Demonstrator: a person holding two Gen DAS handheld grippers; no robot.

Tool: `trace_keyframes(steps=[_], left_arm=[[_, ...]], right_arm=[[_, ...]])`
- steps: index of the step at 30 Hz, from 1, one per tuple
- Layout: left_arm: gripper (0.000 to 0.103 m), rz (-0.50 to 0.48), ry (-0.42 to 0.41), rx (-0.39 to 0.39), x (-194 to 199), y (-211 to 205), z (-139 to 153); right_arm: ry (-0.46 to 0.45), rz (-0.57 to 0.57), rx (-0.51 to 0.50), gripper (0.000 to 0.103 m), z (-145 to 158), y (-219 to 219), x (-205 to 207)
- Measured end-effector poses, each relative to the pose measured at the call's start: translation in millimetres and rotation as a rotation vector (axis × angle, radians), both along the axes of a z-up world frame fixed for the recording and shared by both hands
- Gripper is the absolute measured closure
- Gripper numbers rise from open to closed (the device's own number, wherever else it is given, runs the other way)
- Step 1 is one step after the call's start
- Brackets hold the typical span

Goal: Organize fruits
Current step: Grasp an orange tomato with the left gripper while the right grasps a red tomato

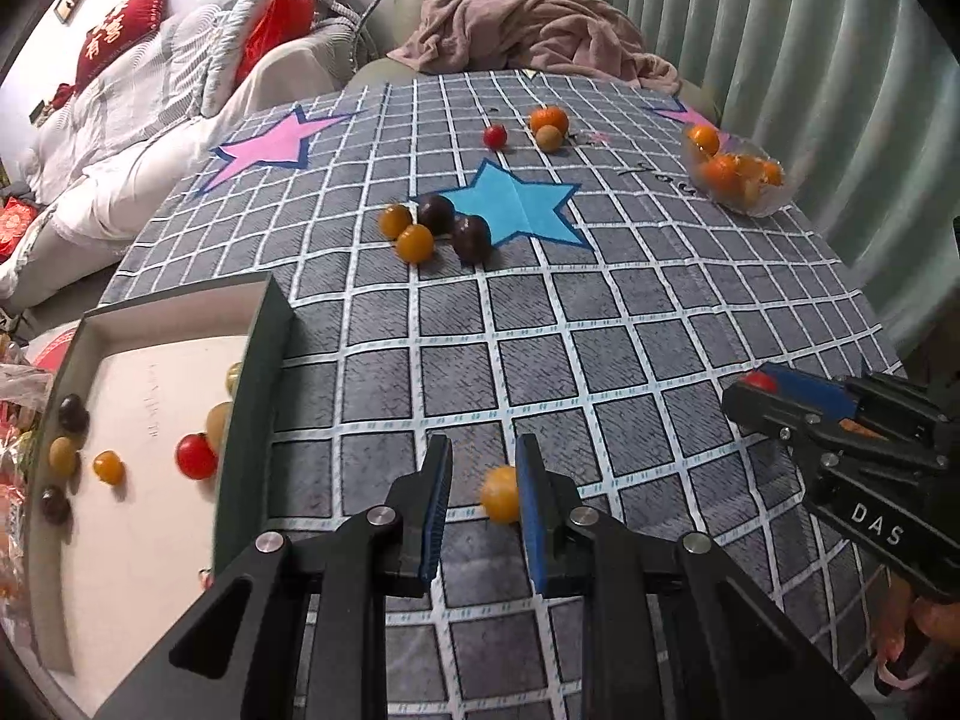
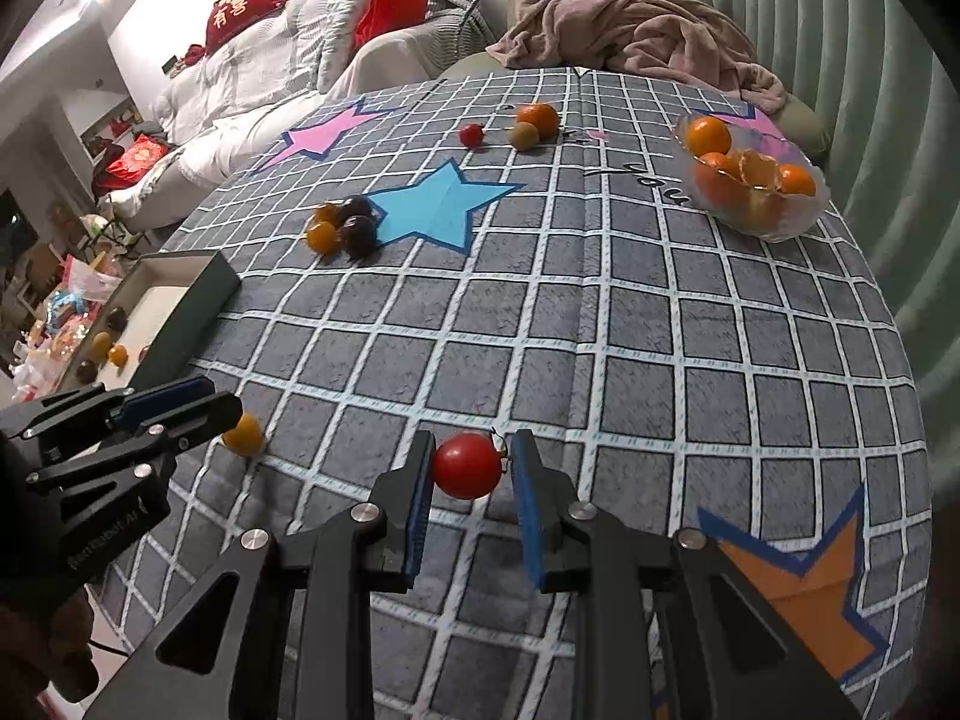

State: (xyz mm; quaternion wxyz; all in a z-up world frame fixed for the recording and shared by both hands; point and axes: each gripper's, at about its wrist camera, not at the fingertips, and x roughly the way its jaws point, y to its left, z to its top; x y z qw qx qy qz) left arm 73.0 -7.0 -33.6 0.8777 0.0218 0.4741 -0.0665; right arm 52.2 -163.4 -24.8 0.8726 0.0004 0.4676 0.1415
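Red and round, a cherry tomato sits clamped between the blue pads of the right gripper, over the near part of the checked tablecloth; it has no marked long axis, and its small stem end points right, toward the right pad. The left gripper is clenched on a yellow-orange tomato, which presses against the right pad; whether the left pad touches it I cannot tell. This fruit too is near-spherical, pointing no evident way. At near left stands a dark-walled box with a white floor, holding several small fruits. Mid-table, yellow and dark fruits cluster beside a blue star. At far right a glass bowl holds oranges.
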Motion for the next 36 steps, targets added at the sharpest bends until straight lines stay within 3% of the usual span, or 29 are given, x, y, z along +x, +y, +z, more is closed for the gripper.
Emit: trace_keyframes(steps=[16, 24, 25, 27, 29, 36], left_arm=[[0.08, 0.034, -0.068, -0.067, -34.1, 49.2, 36.7], [0.078, -0.038, -0.026, -0.013, -34.1, 17.1, 11.0], [0.074, -0.043, -0.017, 0.0, -32.9, 12.1, 5.0], [0.018, -0.025, -0.02, 0.021, -31.0, 5.3, -4.1], [0.017, 0.0, -0.084, 0.017, -33.4, 2.1, -3.9], [0.017, -0.002, -0.07, 0.056, -25.4, -10.7, -10.4]], right_arm=[[-0.043, 0.039, -0.014, 0.075, 31.4, 28.0, -26.1], [-0.014, 0.021, -0.005, 0.075, 19.7, 21.9, -33.6], [-0.011, 0.017, -0.003, 0.075, 18.1, 19.5, -34.4], [-0.004, 0.006, 0.005, 0.075, 14.8, 13.9, -36.2], [-0.001, -0.002, 0.011, 0.075, 12.0, 8.9, -37.3], [0.016, -0.026, 0.025, 0.075, -1.6, -1.3, -33.1]])
